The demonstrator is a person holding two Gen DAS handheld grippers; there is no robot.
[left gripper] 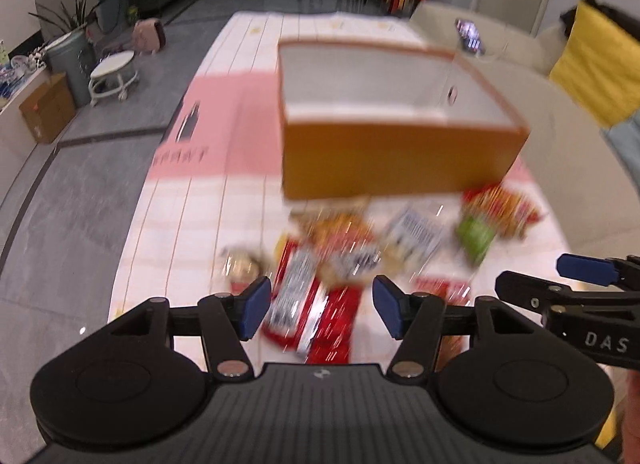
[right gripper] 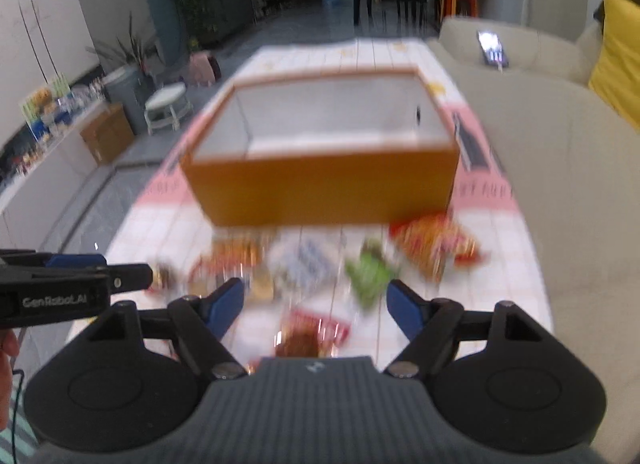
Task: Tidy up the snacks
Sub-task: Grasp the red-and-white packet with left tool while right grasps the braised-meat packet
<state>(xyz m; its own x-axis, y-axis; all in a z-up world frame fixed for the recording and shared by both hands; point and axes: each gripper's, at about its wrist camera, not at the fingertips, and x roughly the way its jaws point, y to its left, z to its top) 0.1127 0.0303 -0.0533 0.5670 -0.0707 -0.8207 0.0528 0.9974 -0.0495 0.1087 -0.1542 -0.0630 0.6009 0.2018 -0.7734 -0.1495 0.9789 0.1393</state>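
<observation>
While both my left tongs (left gripper: pixel 320 310) and right tongs (right gripper: pixel 316 310) hang open and empty above the snack packets (left gripper: pixel 320 288), the orange box (left gripper: pixel 400 159) beyond them, overlapping wrappers risk a double or slipping pick.

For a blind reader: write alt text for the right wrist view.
An open right gripper with blue pads hangs, holding nothing, above blurred snack packets scattered on a white and pink tablecloth. Behind them stands an empty orange box. The left gripper reaches in from the left; a pale sofa lies to the right.
</observation>
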